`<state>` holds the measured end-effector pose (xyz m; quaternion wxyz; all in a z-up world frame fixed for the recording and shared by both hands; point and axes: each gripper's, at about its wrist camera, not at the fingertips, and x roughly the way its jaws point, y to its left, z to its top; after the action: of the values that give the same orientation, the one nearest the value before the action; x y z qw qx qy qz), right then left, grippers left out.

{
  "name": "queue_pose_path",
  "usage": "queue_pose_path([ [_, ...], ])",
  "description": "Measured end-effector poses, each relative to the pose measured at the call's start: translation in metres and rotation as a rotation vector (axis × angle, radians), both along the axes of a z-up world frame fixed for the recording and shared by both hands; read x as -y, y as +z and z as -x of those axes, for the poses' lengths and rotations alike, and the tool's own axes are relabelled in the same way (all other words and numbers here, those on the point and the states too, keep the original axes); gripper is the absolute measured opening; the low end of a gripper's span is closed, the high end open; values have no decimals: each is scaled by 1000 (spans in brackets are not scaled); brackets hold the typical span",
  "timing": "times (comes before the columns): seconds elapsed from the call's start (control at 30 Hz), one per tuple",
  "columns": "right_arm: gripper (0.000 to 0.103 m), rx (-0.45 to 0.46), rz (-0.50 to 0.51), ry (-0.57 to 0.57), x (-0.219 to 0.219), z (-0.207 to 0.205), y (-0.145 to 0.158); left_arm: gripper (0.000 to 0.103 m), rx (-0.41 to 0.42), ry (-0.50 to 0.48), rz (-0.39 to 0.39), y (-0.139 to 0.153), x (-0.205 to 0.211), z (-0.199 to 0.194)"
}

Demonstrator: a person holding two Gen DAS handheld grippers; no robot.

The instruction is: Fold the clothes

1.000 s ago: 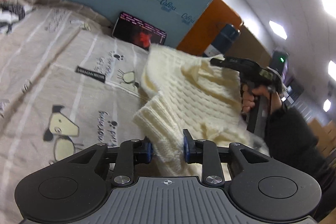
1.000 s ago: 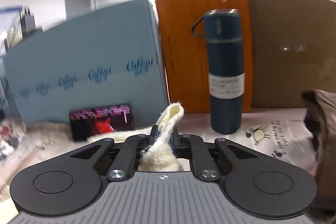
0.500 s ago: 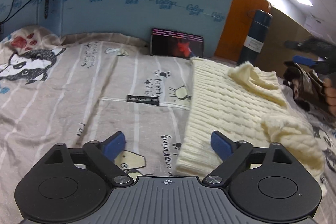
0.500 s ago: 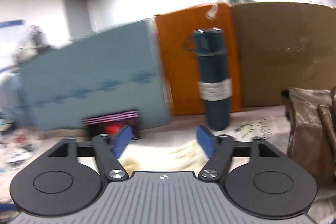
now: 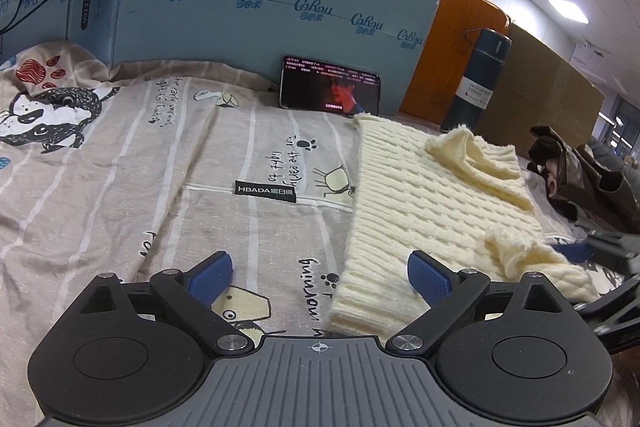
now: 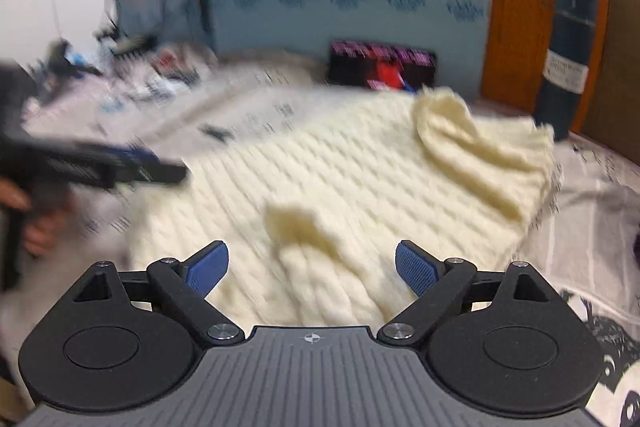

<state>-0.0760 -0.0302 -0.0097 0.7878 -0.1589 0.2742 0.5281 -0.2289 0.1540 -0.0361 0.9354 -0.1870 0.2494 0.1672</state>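
Bedsheet (image 5: 120, 163) lies bare left of the sweater's (image 5: 420, 195) ribbed edge — both grippers' fingers (image 5: 430, 277) just opened wide, empty.

The left claw (image 5: 320, 273) has a matte black body with two round discs, a grey ribbed plate bearing a small crosshair mark, silver screws at the linkage pivots, and blue ridged fingertips (image 5: 430, 277). The right claw (image 6: 312, 269) looks identical, with blue textured fingertips (image 6: 414, 269).
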Motion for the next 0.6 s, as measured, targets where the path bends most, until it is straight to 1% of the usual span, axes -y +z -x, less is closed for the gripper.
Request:
queue_pose_path([
  [0.07, 90, -2, -3, -18, 3, -1, -9, 97, -1, -2, 1, 0, 0, 0],
  [0.1, 86, -4, -22, -27, 6, -2, -11, 98, -3, -4, 2, 0, 0, -1],
  [0.13, 73, -6, -40, -43, 10, -4, -11, 98, -4, -5, 0, 0, 0, -1],
  [0.17, 63, -7, -54, -63, 13, -6, -12, 99, -5, -6, -2, -1, 0, -1],
  [0.2, 45, -10, -65, -90, 15, -9, -12, 99, -6, -7, -3, -1, 1, -2],
  [0.23, 31, -16, -80, -119, 19, -13, -11, 99, -6, -6, -4, -1, 1, -2],
  [0.3, 19, -39, -128, -180, 31, -21, -7, 99, -7, -5, -6, -1, 1, -2],
  [0.33, 19, -51, -163, -212, 41, -24, -3, 99, -8, -4, -8, -1, 2, -2],
  [0.4, 19, -74, -267, -280, 67, -23, 6, 99, -10, -5, -17, 1, 3, -2],
  [0.47, 19, -78, -355, -353, 96, -18, 11, 99, -5, -29, -33, 5, 7, -3],
  [0.5, 19, -79, -380, -384, 109, -14, 11, 99, -3, -42, -41, 7, 8, -4],
  [0.57, 25, -90, -404, -436, 133, -7, 8, 99, 1, -76, -89, 14, 15, -9],
  [0.6, 40, -94, -410, -463, 144, -3, 7, 99, 3, -93, -114, 17, 18, -11],
])
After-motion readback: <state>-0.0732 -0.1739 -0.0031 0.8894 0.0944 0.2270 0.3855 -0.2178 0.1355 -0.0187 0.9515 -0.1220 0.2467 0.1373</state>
